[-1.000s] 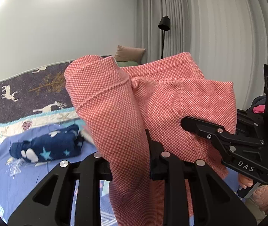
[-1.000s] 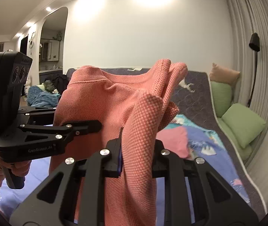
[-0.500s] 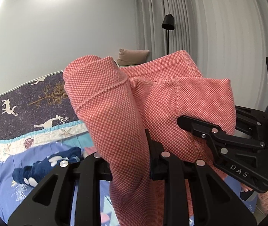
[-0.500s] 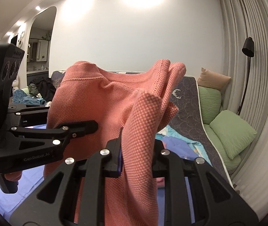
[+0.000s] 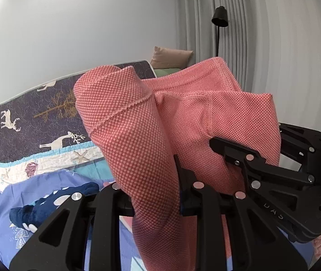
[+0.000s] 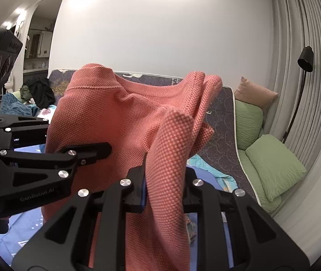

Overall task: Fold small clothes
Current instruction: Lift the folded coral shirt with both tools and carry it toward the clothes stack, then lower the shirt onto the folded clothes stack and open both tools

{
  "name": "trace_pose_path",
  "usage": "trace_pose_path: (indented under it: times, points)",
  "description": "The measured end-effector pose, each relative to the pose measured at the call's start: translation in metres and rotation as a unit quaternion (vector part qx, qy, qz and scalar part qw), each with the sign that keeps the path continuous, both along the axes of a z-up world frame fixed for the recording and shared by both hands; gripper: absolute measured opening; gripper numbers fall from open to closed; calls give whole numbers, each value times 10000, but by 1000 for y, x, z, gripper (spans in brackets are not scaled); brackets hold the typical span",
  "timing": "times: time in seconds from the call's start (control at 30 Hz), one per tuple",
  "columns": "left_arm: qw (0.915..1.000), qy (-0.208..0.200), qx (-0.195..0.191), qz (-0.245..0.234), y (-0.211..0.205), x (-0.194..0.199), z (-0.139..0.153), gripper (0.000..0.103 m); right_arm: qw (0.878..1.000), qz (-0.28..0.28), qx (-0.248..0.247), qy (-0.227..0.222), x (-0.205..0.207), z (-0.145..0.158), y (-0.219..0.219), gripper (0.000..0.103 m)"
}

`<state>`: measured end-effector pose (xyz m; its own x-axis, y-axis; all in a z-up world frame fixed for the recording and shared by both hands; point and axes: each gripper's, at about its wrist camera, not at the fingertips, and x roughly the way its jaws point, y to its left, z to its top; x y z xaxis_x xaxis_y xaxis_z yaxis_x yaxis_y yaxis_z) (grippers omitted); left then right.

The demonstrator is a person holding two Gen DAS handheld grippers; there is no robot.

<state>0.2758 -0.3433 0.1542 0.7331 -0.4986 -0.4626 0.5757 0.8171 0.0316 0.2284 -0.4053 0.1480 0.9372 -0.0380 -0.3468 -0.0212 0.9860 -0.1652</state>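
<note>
Left claw (image 5: 153,194): clamped on the coral waffle-knit garment (image 5: 205,122), frame centre.
Right claw (image 6: 165,187): also pinching it.
Relation: cloth hangs between both, above the bed (image 5: 2,194).

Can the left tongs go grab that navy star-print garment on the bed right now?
Probably not: the left tongs are shut on the coral knit garment, also held by the right tongs.
</note>
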Motion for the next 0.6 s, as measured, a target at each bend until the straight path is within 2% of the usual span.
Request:
trace_pose_path:
  times: [0.37,0.53,0.6]
  points:
    - [9993,269,174,181,-15,63,-32,25,9991,-144,160,366,75,-29,-23,20]
    - [9971,604,297,358,-17,100,-64,26,9972,-148,262,684,113,-50,-23,21]
    - [9955,729,340,493,-18,115,-76,30,9957,-105,383,838,129,-61,-26,26]
